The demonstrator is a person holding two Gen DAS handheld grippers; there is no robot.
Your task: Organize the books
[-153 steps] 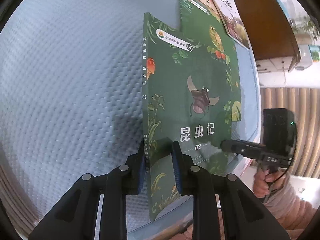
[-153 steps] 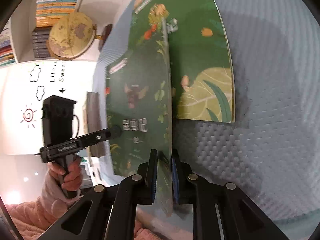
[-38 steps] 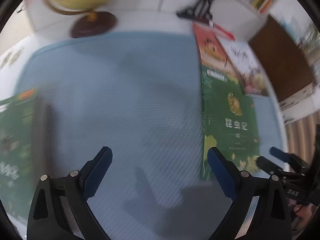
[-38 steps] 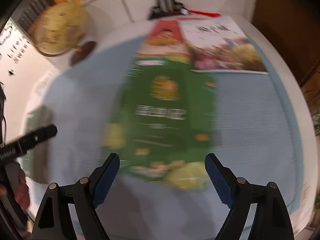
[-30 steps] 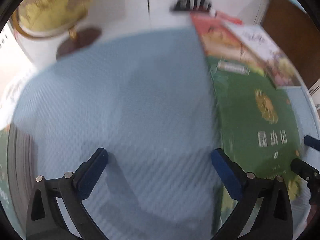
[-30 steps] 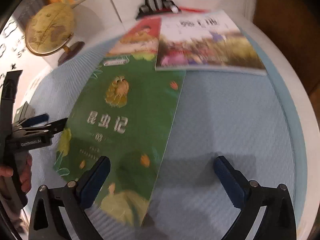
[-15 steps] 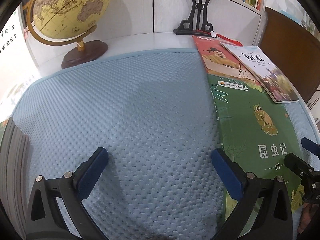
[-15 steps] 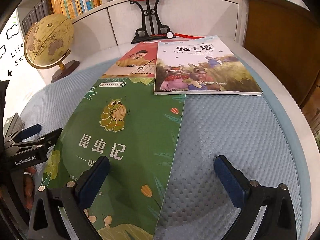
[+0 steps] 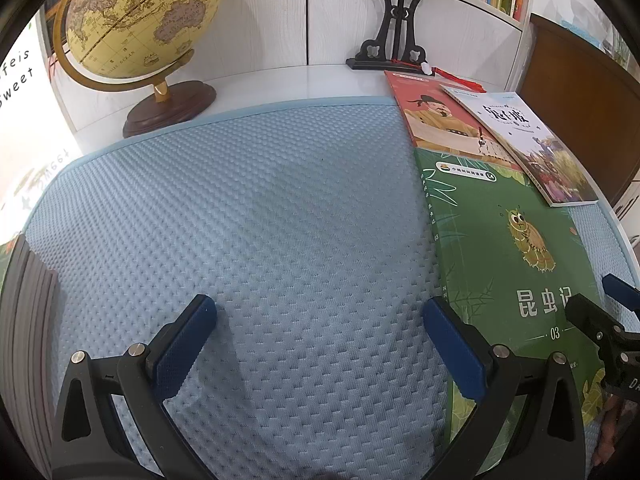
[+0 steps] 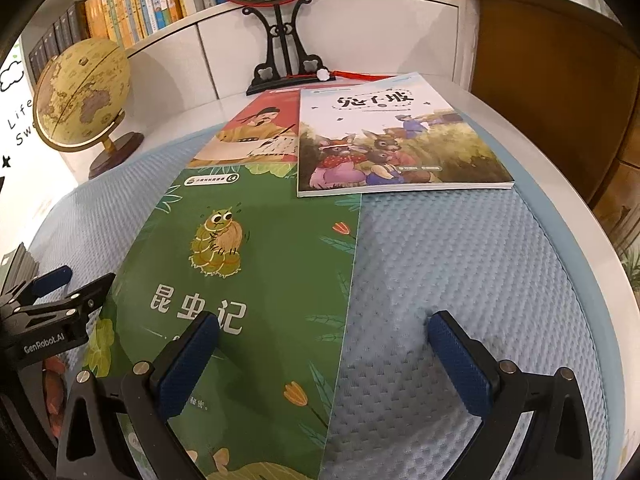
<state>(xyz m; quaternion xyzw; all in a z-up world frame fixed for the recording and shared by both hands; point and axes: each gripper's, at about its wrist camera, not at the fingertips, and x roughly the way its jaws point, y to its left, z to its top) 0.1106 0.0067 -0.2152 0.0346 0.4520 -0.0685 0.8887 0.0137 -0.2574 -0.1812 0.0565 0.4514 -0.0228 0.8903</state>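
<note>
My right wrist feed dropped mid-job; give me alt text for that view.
The open right gripper hovers over the near edge of a green insect book lying flat on a blue mat. A rabbit storybook overlaps its far corner.

On the mat (image 10: 460, 280), toward its right half, 3 flat books: nearest, the insect book (image 10: 256, 280); behind it and partly under its far edge, the scholar book (image 10: 256, 128); right of that, overlapping both, the rabbit book (image 10: 392, 144). Behind the mat's far left corner, a globe (image 10: 80, 96); behind the books, a fan stand (image 10: 284, 56). Against the mat's left edge, a stack of books (image 9: 24, 312).
</note>
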